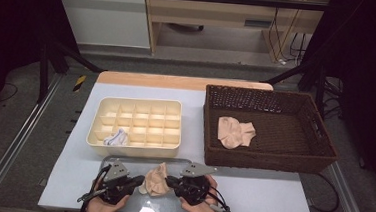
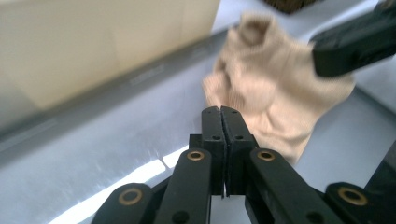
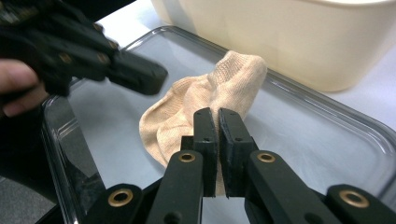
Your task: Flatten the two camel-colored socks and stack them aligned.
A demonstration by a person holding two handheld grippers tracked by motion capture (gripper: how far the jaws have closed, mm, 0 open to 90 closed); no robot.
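Observation:
A beige sock (image 1: 157,179) lies crumpled on a clear tray (image 1: 142,158) at the table's front edge, between my two grippers. My right gripper (image 1: 169,180) comes in from the sock's right; in the right gripper view its jaws (image 3: 217,114) are pressed on a fold of the sock (image 3: 196,98), with fabric showing between them. My left gripper (image 1: 140,179) is at the sock's left edge. In the left gripper view it (image 2: 220,112) is shut with nothing between its jaws, and the sock (image 2: 261,88) sits just beyond the tips.
A cream divided organizer box (image 1: 136,102) stands just behind the tray, with a white sock (image 1: 115,138) in a front-left compartment. A brown wicker basket (image 1: 267,161) at the right holds beige socks (image 1: 234,132). The tray's raised rim (image 3: 327,112) surrounds the sock.

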